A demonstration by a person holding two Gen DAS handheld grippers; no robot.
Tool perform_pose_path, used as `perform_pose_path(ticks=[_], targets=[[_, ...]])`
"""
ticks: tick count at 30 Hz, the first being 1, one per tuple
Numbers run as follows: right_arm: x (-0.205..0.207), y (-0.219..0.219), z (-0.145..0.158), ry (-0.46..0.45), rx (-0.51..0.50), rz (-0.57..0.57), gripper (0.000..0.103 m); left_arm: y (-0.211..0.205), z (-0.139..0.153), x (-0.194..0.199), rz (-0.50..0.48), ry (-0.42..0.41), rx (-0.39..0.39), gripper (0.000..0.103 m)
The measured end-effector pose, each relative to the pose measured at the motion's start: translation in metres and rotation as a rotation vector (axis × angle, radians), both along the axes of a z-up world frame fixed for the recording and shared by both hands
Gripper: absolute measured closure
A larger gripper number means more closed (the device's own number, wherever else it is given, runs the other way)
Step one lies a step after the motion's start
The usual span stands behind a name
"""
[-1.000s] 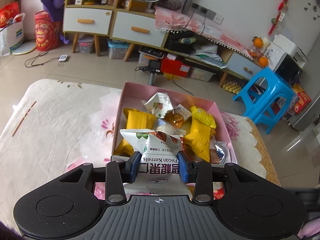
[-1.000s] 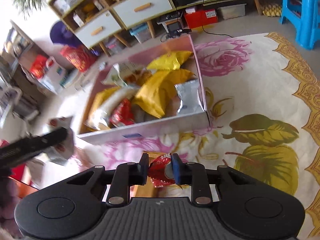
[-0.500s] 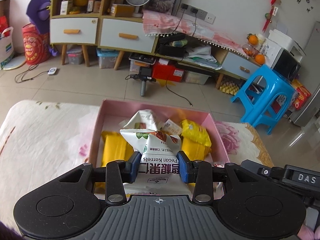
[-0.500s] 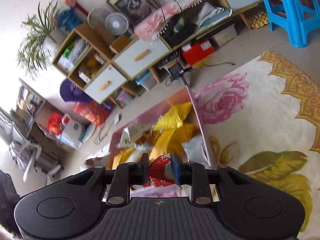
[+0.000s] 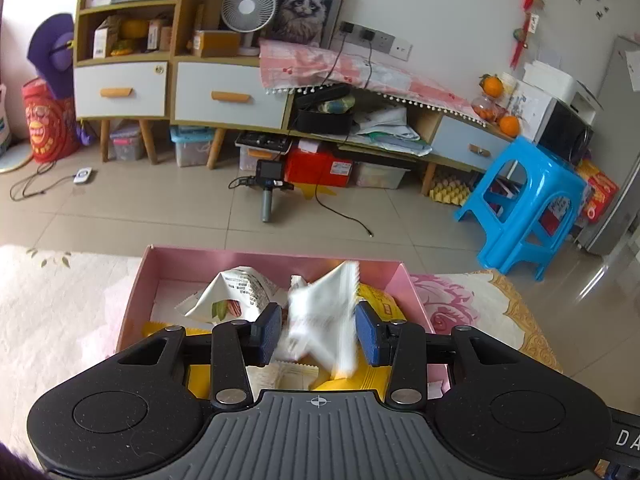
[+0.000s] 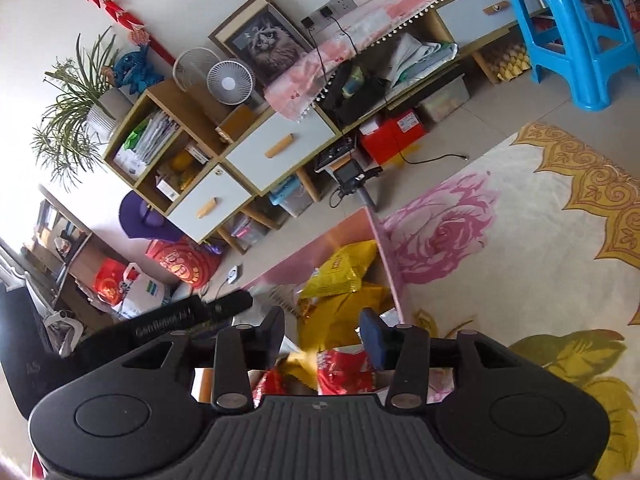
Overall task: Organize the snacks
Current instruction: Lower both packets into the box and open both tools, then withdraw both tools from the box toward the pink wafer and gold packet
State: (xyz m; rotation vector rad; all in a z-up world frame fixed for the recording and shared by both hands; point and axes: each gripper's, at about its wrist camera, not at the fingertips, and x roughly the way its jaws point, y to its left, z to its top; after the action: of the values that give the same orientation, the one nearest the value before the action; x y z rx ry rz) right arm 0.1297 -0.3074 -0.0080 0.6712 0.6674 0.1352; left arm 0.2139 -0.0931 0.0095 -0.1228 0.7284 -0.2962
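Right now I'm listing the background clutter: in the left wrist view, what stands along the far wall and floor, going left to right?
Red bag → white fan → cat picture → red box → oranges → blue stool.

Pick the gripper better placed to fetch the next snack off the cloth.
Right, probably. Both grippers are open over the pink box, but the right gripper sits at its edge beside the flowered cloth.
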Motion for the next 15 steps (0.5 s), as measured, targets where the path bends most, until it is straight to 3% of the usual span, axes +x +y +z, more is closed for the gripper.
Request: perform_pose_path(ticks=[3,11,13,15], targets=[[-0.002,0.0,0.001,0.0,-0.011,0.006,0.061,0.001,0.002,-0.006,-0.015,-0.007,0.029,0.054],[-0.004,0.006,0.005,0.01,-0.043,0.028,0.046,0.028,0.001,-0.027,-0.013,0.028,0.048,0.049],[-0.006,0.008,0.007,0.011,-0.062,0.033,0.036,0.037,0.0,-0.034,-0.004,0.045,0.054,0.035],[-0.009,0.012,0.01,0.004,-0.092,0.041,0.032,0.046,0.0,-0.042,0.003,0.053,0.059,0.033]])
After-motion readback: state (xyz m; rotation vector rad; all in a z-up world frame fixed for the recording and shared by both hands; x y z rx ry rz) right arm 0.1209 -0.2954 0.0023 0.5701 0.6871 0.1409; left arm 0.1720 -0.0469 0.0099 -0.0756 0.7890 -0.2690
